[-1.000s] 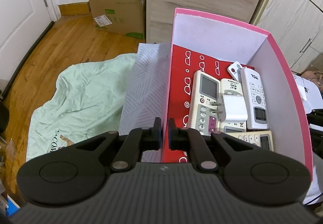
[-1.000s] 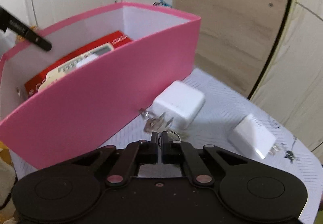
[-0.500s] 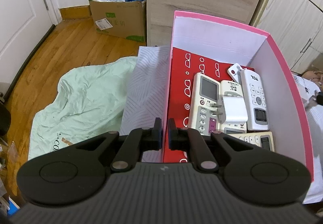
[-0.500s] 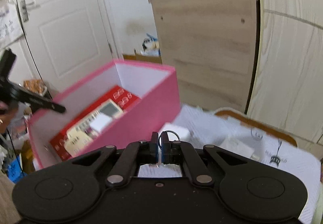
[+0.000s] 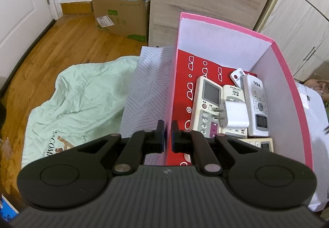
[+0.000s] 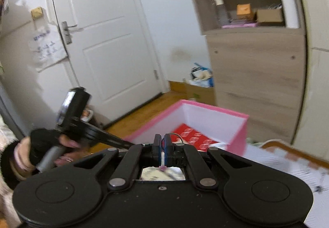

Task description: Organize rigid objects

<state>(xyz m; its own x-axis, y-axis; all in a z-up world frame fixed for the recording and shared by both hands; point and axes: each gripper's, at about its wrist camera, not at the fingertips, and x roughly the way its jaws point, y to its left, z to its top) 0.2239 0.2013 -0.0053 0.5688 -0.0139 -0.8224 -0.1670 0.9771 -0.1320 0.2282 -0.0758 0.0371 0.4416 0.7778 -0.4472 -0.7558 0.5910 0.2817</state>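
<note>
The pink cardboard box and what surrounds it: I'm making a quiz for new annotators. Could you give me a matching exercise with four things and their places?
Things:
1. White plug adapter
2. White TCL remote
3. Left gripper
4. Brown cardboard carton

Places:
A. On the wooden floor by the wall
B. Clamped on the left wall of the pink cardboard box
C. Lying across the remotes in the box
D. Along the box's right inner wall

Pairs: 1-C, 2-D, 3-B, 4-A
</note>
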